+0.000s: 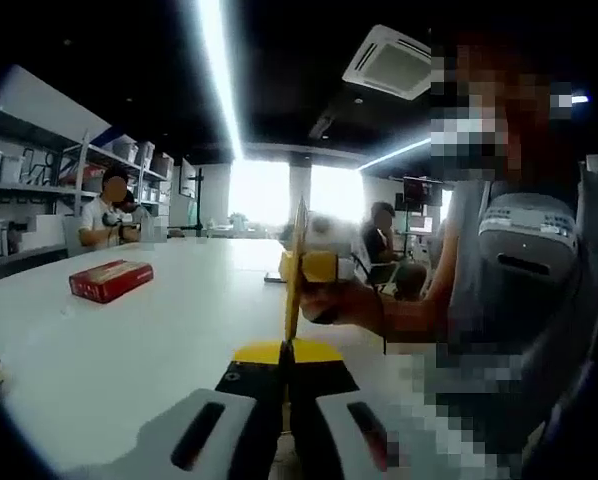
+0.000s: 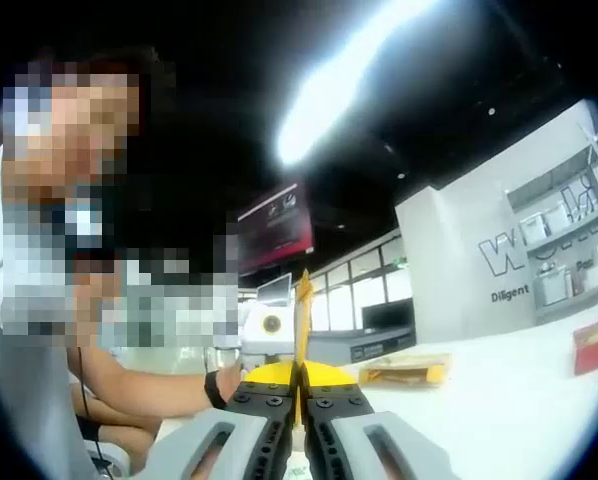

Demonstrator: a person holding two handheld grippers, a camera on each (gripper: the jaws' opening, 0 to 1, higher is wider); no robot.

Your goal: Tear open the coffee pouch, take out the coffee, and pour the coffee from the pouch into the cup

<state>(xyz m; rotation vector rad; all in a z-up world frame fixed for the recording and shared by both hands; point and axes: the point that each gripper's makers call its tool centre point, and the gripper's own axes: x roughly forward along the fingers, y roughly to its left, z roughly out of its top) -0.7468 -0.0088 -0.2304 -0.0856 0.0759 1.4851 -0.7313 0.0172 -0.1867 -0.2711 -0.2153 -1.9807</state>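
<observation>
**Two grippers pinch one thin yellow pouch**

The flat yellow coffee pouch [image 1: 298, 262] stands on its thin edge, up in the air above the long white table [image 1: 129, 350]. In the left gripper view, the left gripper [image 1: 286, 375] has its jaws pressed tight together on the bottom edge of the pouch. Further up, the other gripper, with yellow tips, pinches the same pouch from the far side, and a person's hand [image 1: 354, 305] is behind it. In the right gripper view, the right gripper [image 2: 299, 392] is also squeezed tight on the pouch [image 2: 302, 310], which sticks up like a thin blade.

I think the tearing step is on now. The pouch looks whole from here, but I cannot see its top well.

What could go wrong? If the two grippers pull too hard, the pouch may rip wide and coffee could spill on the table. If one pinch is too close to the edge, the pouch may slip out and fall.

I cannot spot the cup.

There is lots of open table. A red flat box [image 1: 110, 280] lies well off to one side, and a tan flat packet [image 2: 404, 370] lies on the table, also well apart from the pouch.
</observation>
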